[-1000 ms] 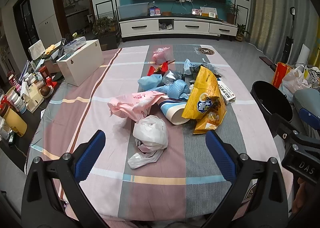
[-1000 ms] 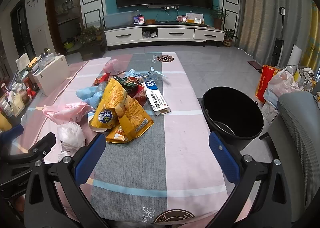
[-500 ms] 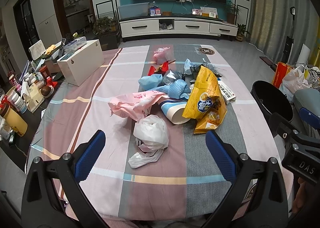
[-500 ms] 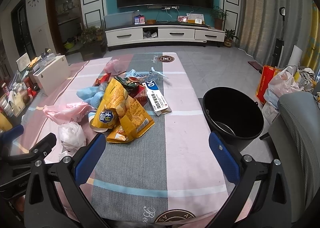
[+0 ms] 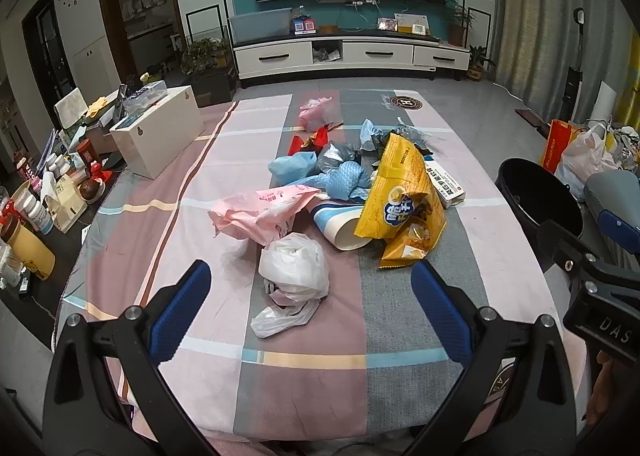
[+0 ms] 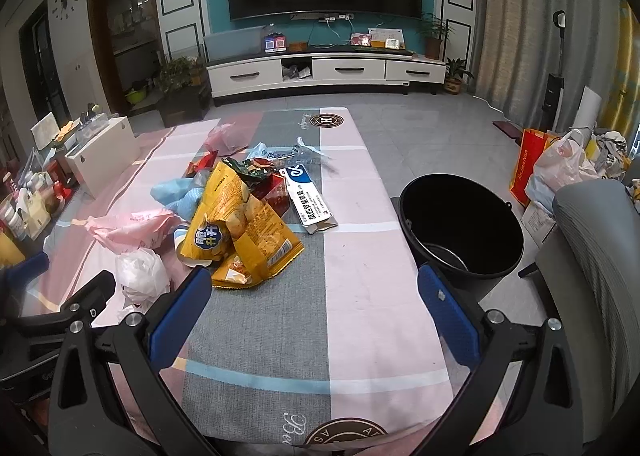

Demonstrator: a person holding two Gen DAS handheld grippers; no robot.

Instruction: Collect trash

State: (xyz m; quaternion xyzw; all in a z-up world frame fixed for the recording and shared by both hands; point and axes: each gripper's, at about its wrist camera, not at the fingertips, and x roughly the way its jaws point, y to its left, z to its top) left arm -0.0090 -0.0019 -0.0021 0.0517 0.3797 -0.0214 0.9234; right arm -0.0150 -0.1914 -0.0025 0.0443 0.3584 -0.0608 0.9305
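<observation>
A pile of trash lies mid-table: a white plastic bag (image 5: 294, 268), a pink bag (image 5: 260, 211), a paper cup (image 5: 340, 225), yellow chip bags (image 5: 400, 199), blue wrappers (image 5: 344, 183) and a white box (image 5: 446, 183). My left gripper (image 5: 310, 288) is open and empty, just short of the white bag. My right gripper (image 6: 314, 290) is open and empty over the table's near right part, with the chip bags (image 6: 240, 232) ahead to the left. A black bucket (image 6: 460, 228) stands on the floor right of the table.
The table has a striped cloth (image 5: 160, 191). A white box (image 5: 156, 131) sits at its far left corner. Bottles and jars (image 5: 36, 211) crowd a low surface to the left. Shopping bags (image 6: 556, 167) and a grey chair (image 6: 600, 256) are at the right.
</observation>
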